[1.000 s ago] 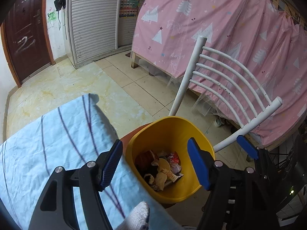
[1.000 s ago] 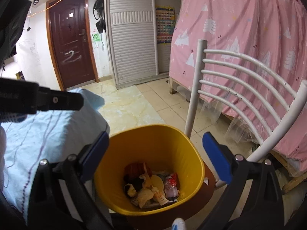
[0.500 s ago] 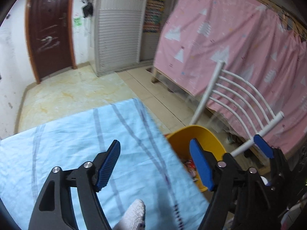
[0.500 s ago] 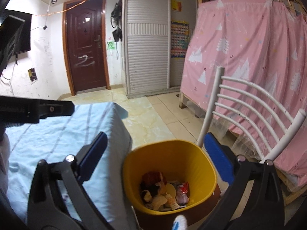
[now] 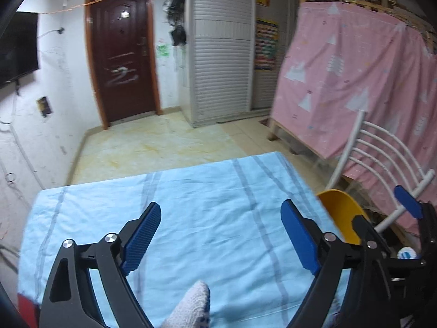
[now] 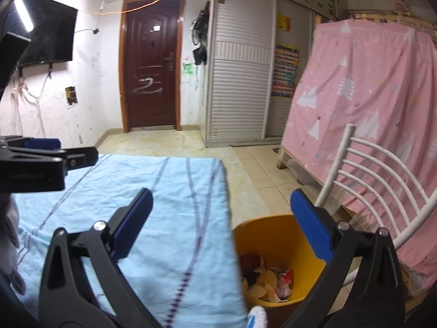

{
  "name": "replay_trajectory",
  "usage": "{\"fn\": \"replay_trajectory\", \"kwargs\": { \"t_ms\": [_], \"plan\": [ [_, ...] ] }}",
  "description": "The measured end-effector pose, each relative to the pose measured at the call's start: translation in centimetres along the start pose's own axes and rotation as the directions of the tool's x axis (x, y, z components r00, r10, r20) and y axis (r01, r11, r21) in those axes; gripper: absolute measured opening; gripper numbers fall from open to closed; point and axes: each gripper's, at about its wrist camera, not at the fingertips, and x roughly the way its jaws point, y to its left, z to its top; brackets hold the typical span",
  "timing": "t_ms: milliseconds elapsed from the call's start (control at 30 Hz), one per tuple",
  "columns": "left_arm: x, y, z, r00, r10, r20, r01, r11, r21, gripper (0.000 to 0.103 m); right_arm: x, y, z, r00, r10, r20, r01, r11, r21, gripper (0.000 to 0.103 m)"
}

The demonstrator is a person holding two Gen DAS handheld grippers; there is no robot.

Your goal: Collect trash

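Observation:
A yellow trash bin (image 6: pixel 275 235) stands at the table's right edge and holds several wrappers and scraps (image 6: pixel 269 277). Its rim also shows in the left wrist view (image 5: pixel 341 213). My left gripper (image 5: pixel 220 236) is open and empty above the light blue tablecloth (image 5: pixel 191 218). My right gripper (image 6: pixel 221 224) is open and empty, over the table's right edge and the bin. The left gripper also shows at the left of the right wrist view (image 6: pixel 41 161). No loose trash shows on the cloth.
A white slatted chair (image 6: pixel 382 180) stands behind the bin, in front of a pink curtain (image 6: pixel 368 87). Tiled floor (image 5: pixel 153 147), a dark red door (image 5: pixel 120 54) and white shutter cabinets (image 5: pixel 221 65) lie beyond the table.
Both grippers have pulled back and swung left from above the bin toward the table. The bin has slid to the right in both views. Both stay open and empty.

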Motion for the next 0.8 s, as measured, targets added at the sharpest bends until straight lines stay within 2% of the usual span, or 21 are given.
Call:
{"fn": "replay_trajectory", "kwargs": {
  "t_ms": [100,267,800],
  "plan": [
    [-0.9,1.9,-0.4,0.997,0.068,0.019,-0.068,0.998,-0.011,0.086,-0.2,1.9,0.2,1.000,0.025,0.003,-0.025,0.999,-0.026,0.097],
    [-2.2,4.3,-1.1,0.991,0.126,0.035,-0.125,0.992,-0.024,0.086,-0.5,4.6,0.5,0.999,0.051,0.006,-0.051,0.997,-0.065,0.097],
    [-3.8,9.9,-2.9,0.986,0.169,0.015,-0.166,0.980,-0.106,0.086,-1.2,10.1,1.3,0.994,0.107,0.007,-0.105,0.984,-0.141,0.097]
  ]
}}
